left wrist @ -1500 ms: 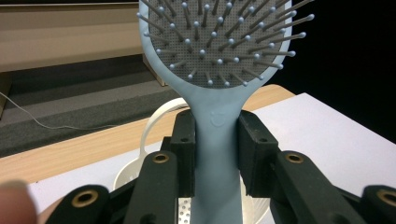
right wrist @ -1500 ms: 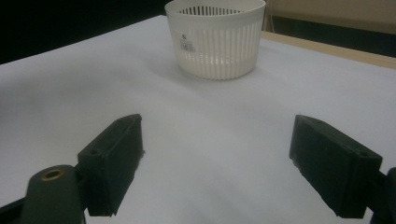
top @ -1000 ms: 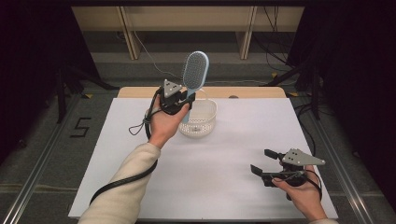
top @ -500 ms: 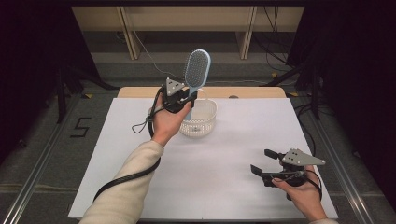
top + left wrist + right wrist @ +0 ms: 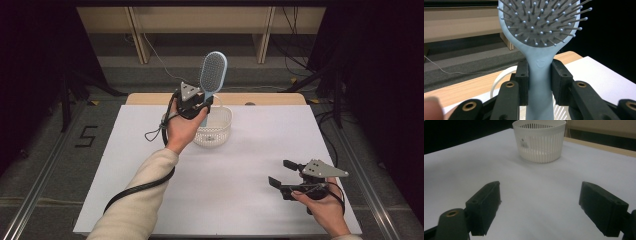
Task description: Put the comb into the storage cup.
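My left gripper (image 5: 200,106) has its fingers (image 5: 522,82) clamped on the handle of the pale blue hairbrush (image 5: 212,75), held upright above the white slotted basket (image 5: 216,129) at the worktop's (image 5: 250,210) far edge. I judge the pickup done, the placing into the basket still ahead. My left forearm reaches forward and raised. My right gripper (image 5: 282,173) rests low, fingers (image 5: 484,205) wide apart and empty.

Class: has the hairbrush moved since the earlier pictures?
Yes. The hairbrush has shifted slightly right and farther over the white basket.
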`<state>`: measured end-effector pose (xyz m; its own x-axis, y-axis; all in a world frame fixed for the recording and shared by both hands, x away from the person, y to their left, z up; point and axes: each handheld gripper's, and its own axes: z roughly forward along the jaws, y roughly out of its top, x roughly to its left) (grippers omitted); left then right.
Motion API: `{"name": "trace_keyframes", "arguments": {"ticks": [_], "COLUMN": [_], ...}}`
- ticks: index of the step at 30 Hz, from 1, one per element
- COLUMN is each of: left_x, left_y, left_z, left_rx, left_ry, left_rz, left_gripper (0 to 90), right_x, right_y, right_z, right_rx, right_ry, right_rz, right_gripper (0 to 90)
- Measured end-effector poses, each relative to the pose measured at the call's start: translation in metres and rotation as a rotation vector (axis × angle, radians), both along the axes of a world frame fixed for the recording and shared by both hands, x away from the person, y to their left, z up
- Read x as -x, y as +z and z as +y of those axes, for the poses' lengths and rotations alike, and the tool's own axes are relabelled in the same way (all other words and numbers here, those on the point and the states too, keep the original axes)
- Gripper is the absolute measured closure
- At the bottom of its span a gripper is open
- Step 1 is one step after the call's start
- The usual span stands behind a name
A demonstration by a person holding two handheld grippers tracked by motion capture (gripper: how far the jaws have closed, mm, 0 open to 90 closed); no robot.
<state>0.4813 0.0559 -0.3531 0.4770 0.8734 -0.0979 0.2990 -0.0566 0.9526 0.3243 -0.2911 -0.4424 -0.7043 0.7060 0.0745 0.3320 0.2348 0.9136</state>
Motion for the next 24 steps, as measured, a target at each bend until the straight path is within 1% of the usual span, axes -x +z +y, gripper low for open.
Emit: {"name": "trace_keyframes", "arguments": {"ticks": [9, 10, 15, 17, 24], "left_x": [-0.0034, -0.0042, -0.0057, -0.0068, -0.0095], "left_y": [0.0000, -0.0001, -0.0021, -0.0030, -0.0054], "left_z": [-0.0038, -0.0036, -0.0062, -0.0068, -0.0100], "left_rx": [0.003, -0.007, -0.002, -0.009, -0.012], "left_ry": [-0.004, -0.010, -0.009, -0.012, -0.013], "left_rz": [-0.001, -0.004, 0.001, 0.002, 0.012], "left_gripper": [69.7, 69.7, 69.6, 69.7, 69.6], "right_x": [-0.0001, 0.0000, 0.0000, 0.0000, -0.0001], "right_y": [-0.0001, -0.0001, -0.0001, -0.0001, -0.0006], "right_z": [0.0000, -0.0001, 0.0000, 0.0000, 0.0003], "right_rx": [-0.001, -0.001, -0.002, -0.002, -0.007], "right_ry": [0.001, 0.001, 0.002, 0.002, 0.001], "right_rz": [0.001, 0.001, 0.001, 0.001, 0.002], "right_gripper": [18.2, 18.2, 18.2, 18.2, 18.2]}}
